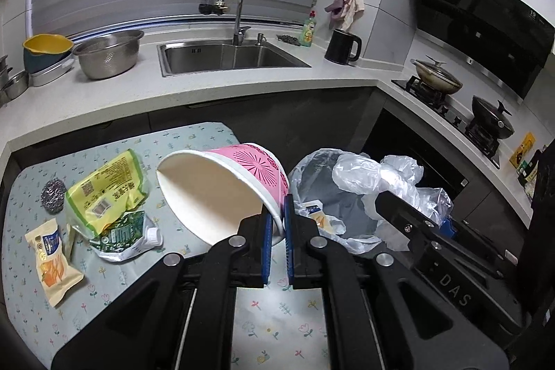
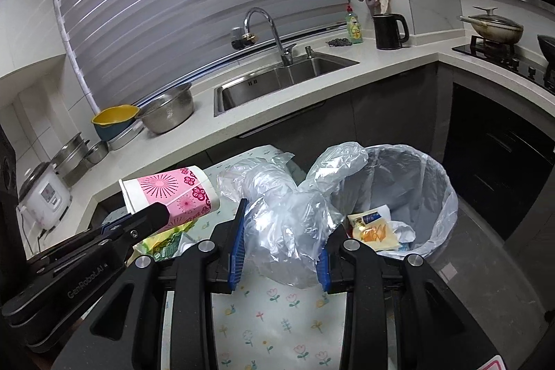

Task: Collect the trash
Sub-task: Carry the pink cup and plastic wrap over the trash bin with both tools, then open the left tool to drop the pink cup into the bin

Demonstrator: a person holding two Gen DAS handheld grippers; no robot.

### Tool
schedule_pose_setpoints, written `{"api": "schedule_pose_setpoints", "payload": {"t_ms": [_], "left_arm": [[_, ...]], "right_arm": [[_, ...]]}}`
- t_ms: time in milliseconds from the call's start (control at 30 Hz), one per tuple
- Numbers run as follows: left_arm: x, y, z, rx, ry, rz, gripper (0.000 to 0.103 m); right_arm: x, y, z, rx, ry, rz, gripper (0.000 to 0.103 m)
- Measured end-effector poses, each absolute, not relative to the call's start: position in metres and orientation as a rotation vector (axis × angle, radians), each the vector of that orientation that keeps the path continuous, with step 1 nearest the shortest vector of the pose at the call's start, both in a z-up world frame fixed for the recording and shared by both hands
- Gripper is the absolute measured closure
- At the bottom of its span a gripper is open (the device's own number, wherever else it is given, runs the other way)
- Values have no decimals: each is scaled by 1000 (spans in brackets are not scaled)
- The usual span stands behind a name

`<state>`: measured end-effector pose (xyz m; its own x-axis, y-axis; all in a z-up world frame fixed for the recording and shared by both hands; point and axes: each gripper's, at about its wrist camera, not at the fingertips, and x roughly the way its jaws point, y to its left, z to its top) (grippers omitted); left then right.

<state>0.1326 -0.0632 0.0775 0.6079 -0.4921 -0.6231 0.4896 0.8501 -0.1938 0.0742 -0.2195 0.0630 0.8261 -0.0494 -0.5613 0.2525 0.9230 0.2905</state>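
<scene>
My left gripper (image 1: 278,224) is shut on the rim of a pink-and-white paper bowl (image 1: 222,189), which hangs tilted above the floral tablecloth (image 1: 277,318). The bowl (image 2: 173,193) also shows at the left of the right wrist view. My right gripper (image 2: 281,241) is shut on a crumpled clear plastic bag (image 2: 284,217), held beside the lined trash bin (image 2: 433,189). A snack wrapper (image 2: 374,227) lies inside the bin. On the cloth lie a yellow-green packet (image 1: 104,189), a green-white wrapper (image 1: 125,234), an orange snack packet (image 1: 52,255) and a steel scourer (image 1: 53,195).
A white L-shaped counter (image 1: 242,85) wraps behind the table, with a sink (image 1: 229,58), a steel colander (image 1: 107,54), a black kettle (image 1: 341,45) and a hob with two pans (image 1: 451,92). A rice cooker (image 2: 45,196) stands at the far left.
</scene>
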Motion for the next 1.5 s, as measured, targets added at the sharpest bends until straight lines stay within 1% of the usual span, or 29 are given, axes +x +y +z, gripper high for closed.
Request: {"api": "schedule_pose_setpoints", "payload": {"t_ms": [267,567,733,967,1067,1100,1133,1200,1233,1400,1500], "left_arm": [[142,-131,68,66,738,-689,97],[159,-206,36,110,791,-855,97],[170,-235,18,117,846,-907,97],[179,-253,6,127,864,-907,95],[179,-255,3,133,853,-890,86],[179,-255,3,134,844,-886,78],[179,-254,4,138,836,-878,68],[179,-253,5,140,818,-865,60],[180,-251,6,139,813,-856,59],[184,-239,10,134,795,-805,57],[188,-228,13,124,790,-758,52]], "right_arm": [[67,-280,55,396,571,-288,71],[68,-335,33,442,585,-398,71],[68,-351,21,459,599,-438,71],[72,-365,11,466,609,-463,71],[73,-368,9,469,611,-466,71],[74,-368,8,469,613,-466,71],[75,-369,7,470,614,-465,71],[78,-370,7,465,618,-460,71],[81,-369,7,460,620,-457,71],[94,-362,11,428,624,-432,71],[104,-356,14,411,625,-418,71]]}}
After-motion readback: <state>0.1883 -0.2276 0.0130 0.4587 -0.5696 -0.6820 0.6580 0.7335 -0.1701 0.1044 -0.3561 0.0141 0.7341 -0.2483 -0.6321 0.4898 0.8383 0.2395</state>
